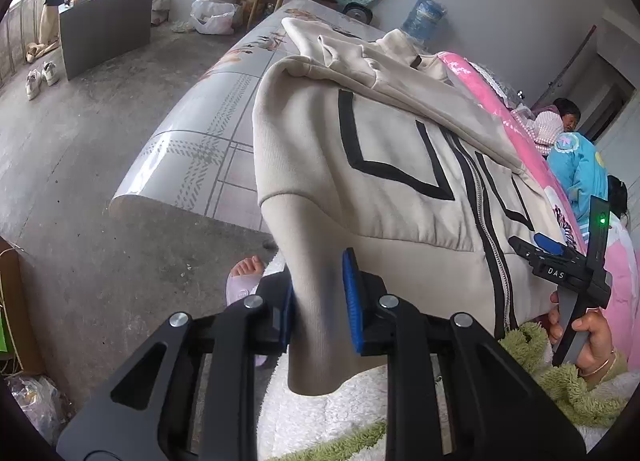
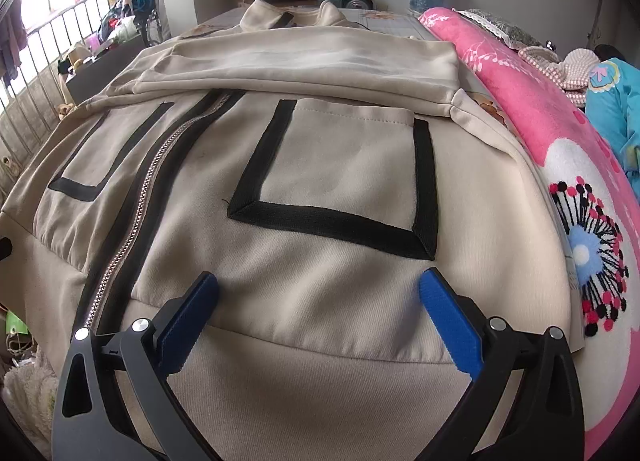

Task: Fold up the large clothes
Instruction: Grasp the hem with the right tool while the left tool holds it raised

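left gripper [image 1: 318, 301] fingers pinch the beige zip jacket [image 2: 320, 165] hem at lower frame, right gripper [image 2: 318, 309] fingers spread empty above it; a one-sided lift could skew the fold.

soft daylight from the barred window [image 1: 24, 1], sharp focus, fisheye-bent dark edges

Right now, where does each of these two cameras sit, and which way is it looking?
Left wrist view: sits on the left gripper, looking down along its jaws, which pinch the beige jacket's hem corner off the bed's edge; the person's foot and the hand holding the other gripper show.
Right wrist view: sits on the right gripper, looking down along open jaws over the jacket's black-trimmed pocket; no body part shows.
Shared: the jacket, its zipper, the pink blanket.
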Demonstrator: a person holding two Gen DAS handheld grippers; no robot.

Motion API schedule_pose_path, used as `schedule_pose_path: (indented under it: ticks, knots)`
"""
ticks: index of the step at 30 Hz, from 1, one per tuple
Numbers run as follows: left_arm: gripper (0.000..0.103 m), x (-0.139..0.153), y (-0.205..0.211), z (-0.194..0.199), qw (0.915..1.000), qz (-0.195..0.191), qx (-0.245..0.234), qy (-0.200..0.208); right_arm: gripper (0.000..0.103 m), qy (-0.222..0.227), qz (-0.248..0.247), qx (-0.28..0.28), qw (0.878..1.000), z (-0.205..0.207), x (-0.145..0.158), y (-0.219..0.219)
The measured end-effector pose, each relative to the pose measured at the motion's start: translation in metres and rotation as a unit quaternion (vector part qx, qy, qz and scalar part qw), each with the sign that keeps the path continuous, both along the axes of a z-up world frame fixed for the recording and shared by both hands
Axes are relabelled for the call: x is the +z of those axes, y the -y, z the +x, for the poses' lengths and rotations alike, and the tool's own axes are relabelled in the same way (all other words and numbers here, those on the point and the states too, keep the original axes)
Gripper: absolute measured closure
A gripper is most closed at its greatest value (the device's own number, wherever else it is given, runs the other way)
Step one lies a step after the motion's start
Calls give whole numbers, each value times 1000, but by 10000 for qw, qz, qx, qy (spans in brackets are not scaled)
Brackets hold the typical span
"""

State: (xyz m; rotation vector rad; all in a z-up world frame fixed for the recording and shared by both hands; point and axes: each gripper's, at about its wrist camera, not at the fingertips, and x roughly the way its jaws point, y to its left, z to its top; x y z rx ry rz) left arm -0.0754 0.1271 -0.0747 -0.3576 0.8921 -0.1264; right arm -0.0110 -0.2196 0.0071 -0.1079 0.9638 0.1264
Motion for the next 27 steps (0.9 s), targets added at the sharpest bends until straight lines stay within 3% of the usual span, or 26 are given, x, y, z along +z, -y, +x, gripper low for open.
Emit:
schedule_pose_path:
  ticks: [11, 19, 27]
  knots:
    - [82, 1, 12, 2, 9991, 391, -121, -91, 5, -244, 389, -112, 9989, -23, 18, 38]
    - [82, -1, 13, 1, 9984, 515, -202, -108, 5, -512, 125, -266, 9983, -66, 26, 68]
    - [82, -4, 13, 0, 9981, 544, -243, -183, 10, -859, 791, -835, 9896, -80, 15, 106]
